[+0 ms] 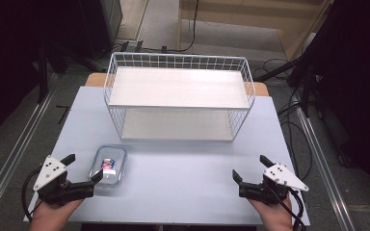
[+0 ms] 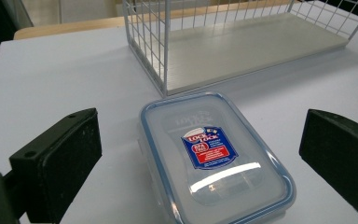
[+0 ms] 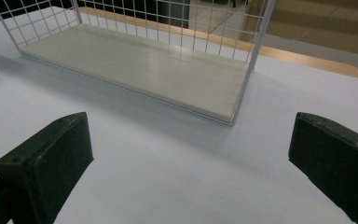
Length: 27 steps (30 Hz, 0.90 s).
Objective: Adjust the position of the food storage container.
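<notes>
Both grippers are spread wide, nothing in them. The left gripper (image 1: pixel 83 167) sits right by a clear lidded food container (image 1: pixel 109 166), jaws either side but not touching. The right gripper (image 1: pixel 250 168) is over bare table (image 1: pixel 183 168). A two-shelf white wire rack (image 1: pixel 178 98) stands further back.

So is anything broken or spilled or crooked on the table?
No, nothing stands out. The lidded plastic food container lies flat with its lid on, the white wire shelf rack stands upright and square on the table, and nothing is spilled.
</notes>
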Each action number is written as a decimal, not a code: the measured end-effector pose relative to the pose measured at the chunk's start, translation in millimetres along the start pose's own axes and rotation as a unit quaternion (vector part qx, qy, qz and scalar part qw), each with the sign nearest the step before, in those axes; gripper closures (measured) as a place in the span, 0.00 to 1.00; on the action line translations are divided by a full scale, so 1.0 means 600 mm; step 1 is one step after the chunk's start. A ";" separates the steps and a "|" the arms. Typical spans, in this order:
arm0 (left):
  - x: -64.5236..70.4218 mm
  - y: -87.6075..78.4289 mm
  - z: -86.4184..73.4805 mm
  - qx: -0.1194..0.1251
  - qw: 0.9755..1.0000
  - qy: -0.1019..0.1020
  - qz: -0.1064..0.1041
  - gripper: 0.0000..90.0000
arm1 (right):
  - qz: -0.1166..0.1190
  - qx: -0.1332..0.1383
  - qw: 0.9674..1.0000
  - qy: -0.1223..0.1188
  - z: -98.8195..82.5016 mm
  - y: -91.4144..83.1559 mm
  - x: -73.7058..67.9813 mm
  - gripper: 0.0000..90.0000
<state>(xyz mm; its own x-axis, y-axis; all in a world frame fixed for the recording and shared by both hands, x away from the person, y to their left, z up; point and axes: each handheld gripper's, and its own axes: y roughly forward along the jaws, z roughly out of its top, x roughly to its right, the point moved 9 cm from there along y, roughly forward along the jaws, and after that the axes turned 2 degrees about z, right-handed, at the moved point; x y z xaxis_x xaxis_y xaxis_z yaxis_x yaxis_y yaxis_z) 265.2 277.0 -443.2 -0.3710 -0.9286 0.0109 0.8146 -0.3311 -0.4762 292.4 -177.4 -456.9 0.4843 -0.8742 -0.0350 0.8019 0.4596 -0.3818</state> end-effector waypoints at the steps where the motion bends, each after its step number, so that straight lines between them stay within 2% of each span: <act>1: -0.002 0.001 0.000 0.000 1.000 -0.001 0.001 0.00 | 0.000 -0.003 1.000 0.004 -0.002 0.000 0.000 0.00; 4: -0.006 0.002 -0.001 -0.002 1.000 -0.003 -0.003 0.00 | -0.002 -0.008 1.000 0.023 -0.008 0.000 0.004 0.00; 6: -0.008 0.004 0.000 -0.002 1.000 0.002 -0.004 0.00 | -0.010 -0.008 1.000 0.019 -0.011 -0.001 0.009 0.00; 11: -0.010 0.007 0.001 -0.003 1.000 -0.001 -0.006 0.00 | -0.021 -0.011 1.000 0.019 -0.015 -0.001 0.019 0.00; 17: -0.013 0.008 -0.002 -0.007 1.000 -0.006 -0.004 0.00 | -0.015 -0.011 1.000 0.015 -0.016 0.001 0.017 0.00; 20: -0.023 0.009 -0.004 -0.010 1.000 -0.018 0.005 0.01 | -0.010 -0.013 1.000 0.007 -0.016 0.002 0.014 0.00; 23: -0.039 0.012 -0.006 -0.005 0.999 -0.034 0.013 0.09 | -0.007 -0.012 1.000 0.009 -0.015 0.002 0.013 0.00; 25: -0.042 0.013 -0.007 -0.002 0.999 -0.037 0.012 0.24 | -0.007 -0.010 1.000 0.009 -0.014 0.002 0.014 0.00; 26: -0.055 0.017 -0.012 -0.004 0.999 -0.045 0.012 0.36 | -0.005 -0.011 1.000 0.012 -0.014 0.002 0.014 0.00; 27: -0.055 0.017 -0.012 -0.004 0.999 -0.045 0.012 0.42 | -0.005 -0.012 1.000 0.012 -0.014 0.002 0.014 0.00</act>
<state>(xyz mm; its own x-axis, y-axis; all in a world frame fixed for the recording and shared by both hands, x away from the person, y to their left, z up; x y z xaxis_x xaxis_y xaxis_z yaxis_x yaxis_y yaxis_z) 282.5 305.4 -454.6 -0.3100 -0.9476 0.0777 0.8190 -0.3077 -0.4844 294.6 -185.3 -465.4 0.4668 -0.8827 -0.0535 0.7985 0.4467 -0.4035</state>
